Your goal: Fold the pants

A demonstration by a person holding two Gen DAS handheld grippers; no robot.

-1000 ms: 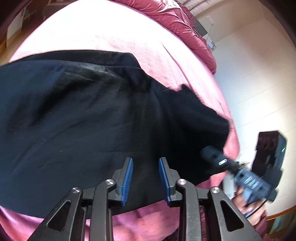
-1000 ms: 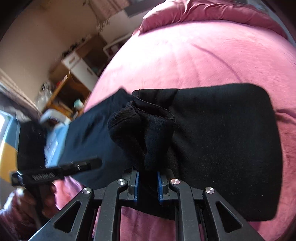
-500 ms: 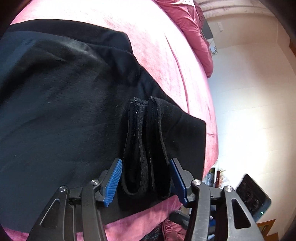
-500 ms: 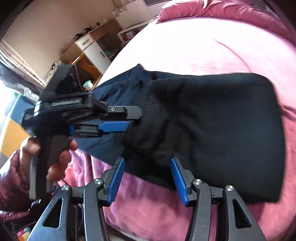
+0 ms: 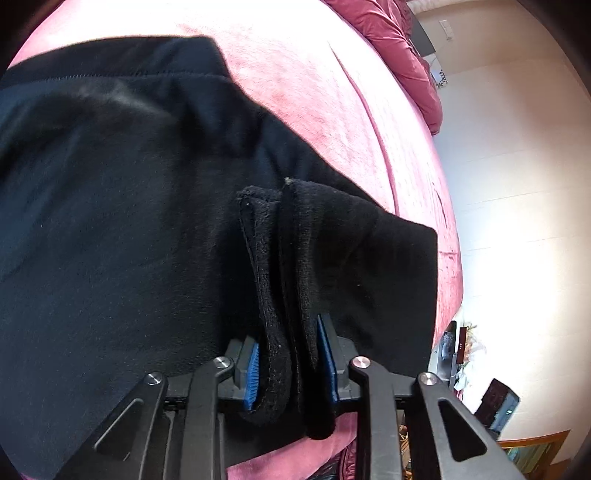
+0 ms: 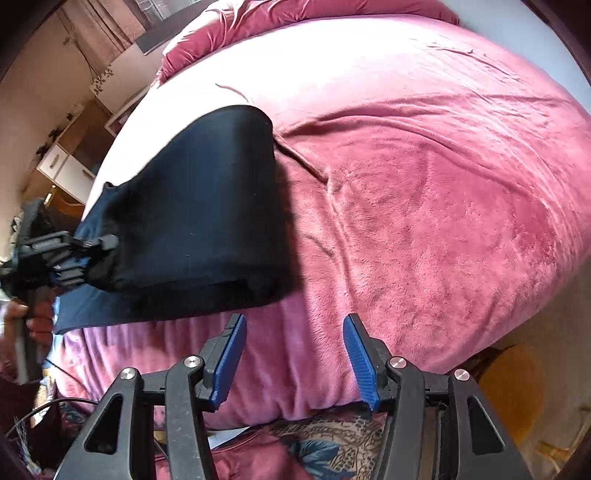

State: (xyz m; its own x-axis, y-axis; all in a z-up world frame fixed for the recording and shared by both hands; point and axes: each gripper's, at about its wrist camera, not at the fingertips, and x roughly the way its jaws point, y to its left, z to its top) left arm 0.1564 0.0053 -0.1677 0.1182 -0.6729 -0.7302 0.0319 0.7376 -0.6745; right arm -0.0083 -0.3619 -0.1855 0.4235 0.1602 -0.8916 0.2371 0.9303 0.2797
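Note:
Black pants [image 5: 122, 236] lie folded on a pink bed. My left gripper [image 5: 290, 363] is shut on a bunched stack of the pants' edges [image 5: 284, 266] near the bed's front edge. In the right wrist view the pants [image 6: 207, 206] show as a folded dark bundle at the left, with the left gripper [image 6: 66, 254] clamped on their left end. My right gripper [image 6: 293, 358] is open and empty, drawn back over the bed's front edge, apart from the pants.
The pink blanket [image 6: 424, 177] covers the bed, with a rumpled duvet [image 6: 280, 18] at the far end. White and wooden furniture [image 6: 66, 162] stands at the left. A patterned cloth [image 6: 314, 443] lies below the bed's edge. A white wall [image 5: 509, 184] is right of the bed.
My right gripper let go of the pants' bunched edge, opened and drew back to the right. My left gripper moved onto that bunch and shut on it.

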